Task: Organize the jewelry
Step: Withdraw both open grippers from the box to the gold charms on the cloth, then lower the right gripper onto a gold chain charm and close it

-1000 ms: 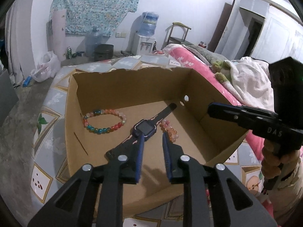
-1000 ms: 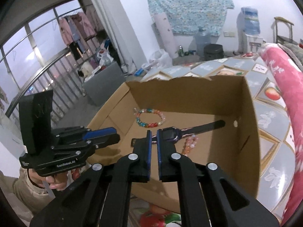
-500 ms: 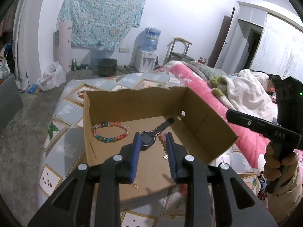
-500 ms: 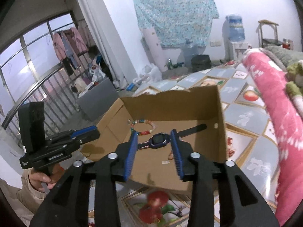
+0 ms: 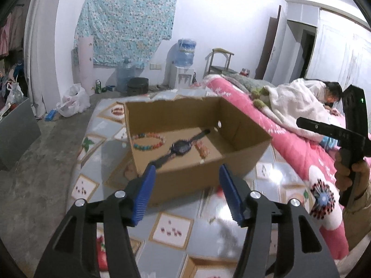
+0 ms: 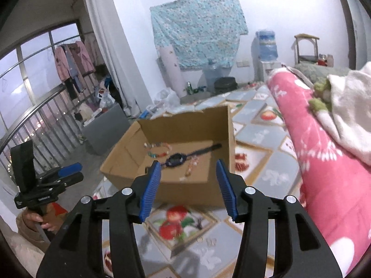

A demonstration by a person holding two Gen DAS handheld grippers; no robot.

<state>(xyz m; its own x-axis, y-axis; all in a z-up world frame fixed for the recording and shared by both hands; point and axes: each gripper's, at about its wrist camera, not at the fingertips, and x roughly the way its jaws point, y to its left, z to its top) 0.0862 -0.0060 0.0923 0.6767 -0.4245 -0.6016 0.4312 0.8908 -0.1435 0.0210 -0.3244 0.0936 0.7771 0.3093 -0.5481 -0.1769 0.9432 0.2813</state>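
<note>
An open cardboard box (image 5: 245, 155) (image 6: 120, 159) stands on a tiled mat. Inside lie a multicoloured bead bracelet (image 5: 148, 141) (image 6: 157, 150), a dark watch (image 5: 182, 148) (image 6: 177, 158) and a pink bead bracelet (image 5: 202, 149) (image 6: 191, 168). My left gripper (image 5: 186, 173) hangs in front of the box's near wall, jaws opening, nothing between them. My right gripper (image 6: 186, 169) is likewise before the box, jaws opening and empty. Each gripper also shows in the other's view, the right gripper (image 5: 308, 124) at the right edge and the left gripper (image 6: 69, 173) at the left edge.
A pink quilt (image 5: 289, 143) (image 6: 324, 162) with a person lying under a white blanket (image 5: 294, 106) borders the mat on the right. A water dispenser (image 5: 184, 69), a chair (image 5: 219, 62), bags and a grey panel (image 5: 16, 129) stand farther off on the concrete floor.
Both grippers have pulled back out of the box and a little upward, and both sets of jaws have gone from nearly closed to wide apart. The jewelry lies where it was.
</note>
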